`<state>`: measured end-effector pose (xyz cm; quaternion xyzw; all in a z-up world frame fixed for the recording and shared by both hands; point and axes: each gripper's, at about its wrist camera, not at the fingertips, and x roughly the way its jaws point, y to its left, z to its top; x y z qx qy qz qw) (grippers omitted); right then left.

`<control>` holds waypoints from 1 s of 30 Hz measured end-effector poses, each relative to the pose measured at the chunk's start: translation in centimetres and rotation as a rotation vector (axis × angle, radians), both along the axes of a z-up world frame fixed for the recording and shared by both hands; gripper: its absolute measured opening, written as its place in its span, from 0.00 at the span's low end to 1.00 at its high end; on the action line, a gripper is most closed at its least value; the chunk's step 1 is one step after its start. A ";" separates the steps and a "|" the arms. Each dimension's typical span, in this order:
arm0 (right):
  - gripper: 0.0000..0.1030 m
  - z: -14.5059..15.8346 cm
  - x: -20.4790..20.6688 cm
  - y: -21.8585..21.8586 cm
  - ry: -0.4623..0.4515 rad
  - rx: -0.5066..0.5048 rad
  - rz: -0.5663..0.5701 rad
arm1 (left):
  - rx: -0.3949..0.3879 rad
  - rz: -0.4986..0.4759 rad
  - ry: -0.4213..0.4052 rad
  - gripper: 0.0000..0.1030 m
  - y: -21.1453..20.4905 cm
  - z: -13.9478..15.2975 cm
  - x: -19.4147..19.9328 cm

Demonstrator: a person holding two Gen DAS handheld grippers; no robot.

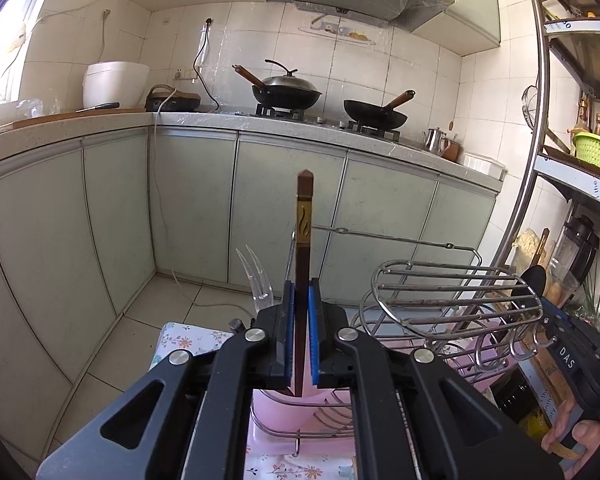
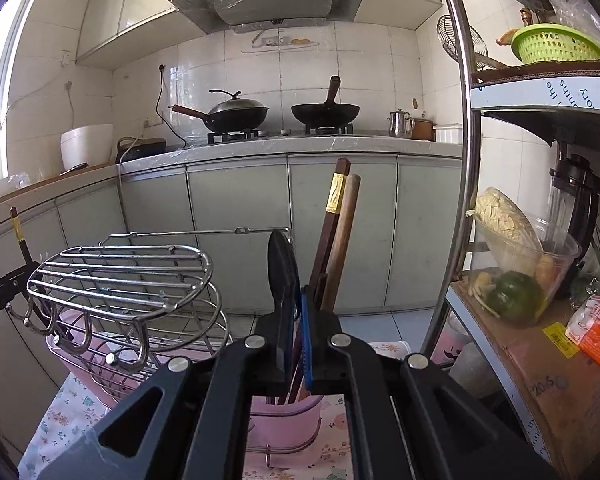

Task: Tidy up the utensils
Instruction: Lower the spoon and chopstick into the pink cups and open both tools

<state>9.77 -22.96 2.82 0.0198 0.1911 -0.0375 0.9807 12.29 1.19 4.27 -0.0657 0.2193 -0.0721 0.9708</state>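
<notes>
- The wire rack [image 2: 120, 276] and the pink holder [image 2: 284, 420] under it sit on a floral cloth; what the holder contains is mostly hidden.
- The right gripper [image 2: 296, 344] clamps a dark chopstick [image 2: 332, 224] beside a wooden handle [image 2: 342, 240].
- The left gripper [image 1: 300, 336] pinches one dark chopstick [image 1: 303, 240] at mid-shaft, upright: light, stiff, probably slick.

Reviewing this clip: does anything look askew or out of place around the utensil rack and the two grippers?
The metal rack tilts over the pink cup rather than sitting level. The right gripper is shut on a black spatula; the left gripper on one chopstick. Nothing spilled or broken.
</notes>
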 end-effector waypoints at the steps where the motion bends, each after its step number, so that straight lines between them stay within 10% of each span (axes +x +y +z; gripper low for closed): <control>1: 0.03 0.0 0.0 -0.1 0.000 0.000 -0.003 | 0.001 0.002 0.000 0.05 -0.1 0.0 -0.1; 30: 0.20 0.8 -0.6 0.1 -0.012 -0.036 -0.006 | 0.042 0.004 0.007 0.15 -0.9 0.9 -1.3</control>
